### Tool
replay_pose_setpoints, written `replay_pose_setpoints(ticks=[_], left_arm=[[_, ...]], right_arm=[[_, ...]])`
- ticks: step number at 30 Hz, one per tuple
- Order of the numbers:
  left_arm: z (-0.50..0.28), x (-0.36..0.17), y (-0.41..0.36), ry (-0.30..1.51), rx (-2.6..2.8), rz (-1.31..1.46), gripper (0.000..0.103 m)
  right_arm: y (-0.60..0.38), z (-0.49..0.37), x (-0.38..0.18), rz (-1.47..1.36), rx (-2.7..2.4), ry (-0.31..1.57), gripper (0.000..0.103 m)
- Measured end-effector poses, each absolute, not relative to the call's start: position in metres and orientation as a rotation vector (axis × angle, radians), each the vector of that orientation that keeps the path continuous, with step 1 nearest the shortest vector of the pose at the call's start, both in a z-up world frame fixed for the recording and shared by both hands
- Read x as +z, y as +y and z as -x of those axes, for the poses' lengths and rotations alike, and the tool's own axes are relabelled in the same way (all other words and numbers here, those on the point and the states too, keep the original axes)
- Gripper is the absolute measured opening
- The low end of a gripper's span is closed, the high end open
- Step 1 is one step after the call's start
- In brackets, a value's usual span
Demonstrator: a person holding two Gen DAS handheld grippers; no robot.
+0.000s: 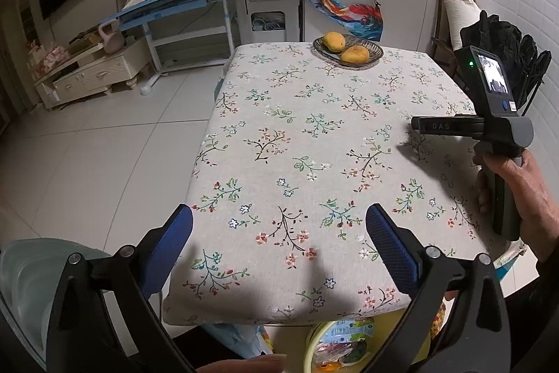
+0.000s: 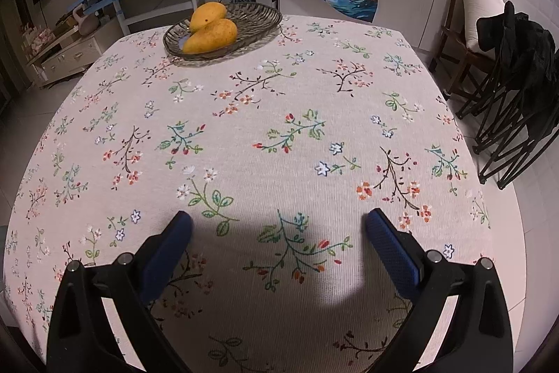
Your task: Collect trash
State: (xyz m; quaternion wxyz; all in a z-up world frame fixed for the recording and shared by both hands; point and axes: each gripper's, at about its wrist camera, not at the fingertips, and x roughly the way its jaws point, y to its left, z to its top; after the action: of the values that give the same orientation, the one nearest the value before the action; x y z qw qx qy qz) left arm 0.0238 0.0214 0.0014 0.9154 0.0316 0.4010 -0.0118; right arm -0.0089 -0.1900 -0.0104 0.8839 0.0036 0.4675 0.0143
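Both the left gripper [image 1: 279, 226] and right gripper [image 2: 279, 229] hover wide and empty over the floral tablecloth [image 2: 279, 128]. Wrappers sit in the yellow bin [image 1: 335, 348] below; scanning the cloth first seems wise.

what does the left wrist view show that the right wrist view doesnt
Only the left wrist view shows the yellow bin of colourful wrappers below the table's near edge, and the right gripper in a hand.

Only the right wrist view shows the black folding chair frame down to the floor.

Both show the floral tablecloth and the woven dish holding two yellow mangoes.
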Motion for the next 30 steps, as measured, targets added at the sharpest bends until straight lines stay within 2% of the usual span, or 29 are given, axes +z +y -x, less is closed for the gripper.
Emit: replay_pose_setpoints(ticks=[30], left_arm=[[-0.0272,-0.0047,0.0132,0.826,-0.030,-0.067,0.096]], right_arm=[[-0.1895,0.0094,-0.0114,0.013,-0.001,0.980,0.096]])
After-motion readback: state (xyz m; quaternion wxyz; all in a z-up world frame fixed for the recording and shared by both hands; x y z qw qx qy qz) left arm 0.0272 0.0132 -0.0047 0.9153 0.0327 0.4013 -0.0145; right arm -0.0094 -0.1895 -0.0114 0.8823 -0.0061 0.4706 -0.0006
